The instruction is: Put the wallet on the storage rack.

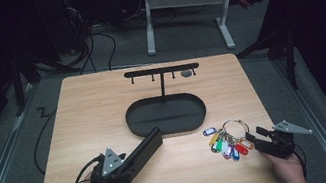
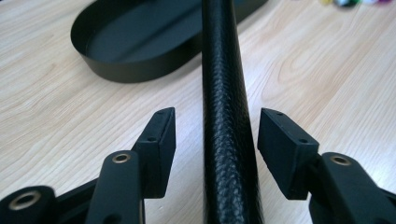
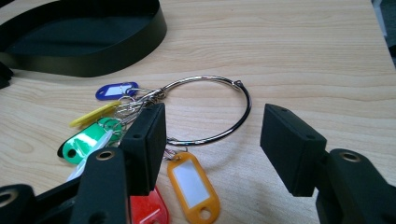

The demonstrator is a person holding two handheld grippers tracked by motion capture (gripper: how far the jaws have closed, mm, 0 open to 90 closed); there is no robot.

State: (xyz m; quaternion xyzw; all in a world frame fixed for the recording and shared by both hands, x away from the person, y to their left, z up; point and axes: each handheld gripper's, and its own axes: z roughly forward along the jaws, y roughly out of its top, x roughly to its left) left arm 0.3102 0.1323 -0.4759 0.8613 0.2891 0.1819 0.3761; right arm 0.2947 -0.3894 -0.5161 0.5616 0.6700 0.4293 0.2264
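Two grippers are held at the near edge of a wooden table (image 1: 84,115), one in each hand. At the near left, the left gripper (image 1: 113,168) is seen with its jaws spread apart, and a black case (image 1: 145,149) with a pebbled surface lies between them. In the left gripper view the case (image 2: 224,116) runs straight up the middle, with a gap of bare wood on either side of it, so neither pad (image 2: 161,140) is touching it. The far end of the case reaches the near rim of a black oval tray (image 1: 165,115), which sits at the table's centre. From the far part of the tray a thin post rises to a black hook bar (image 1: 161,70).

To the right of the tray, near the front, a key ring (image 1: 231,127) lies flat on the wood, with coloured tags (image 1: 226,146) fanned out at its near left side. At the near right, the right gripper (image 1: 263,137) is held open just beside the tags. In the right gripper view the ring (image 3: 219,112) lies between and just beyond the parted jaws, and the left pad (image 3: 147,144) stands over the tags (image 3: 140,154) in blue, yellow, green, orange and red. Nothing is clamped by either tool.
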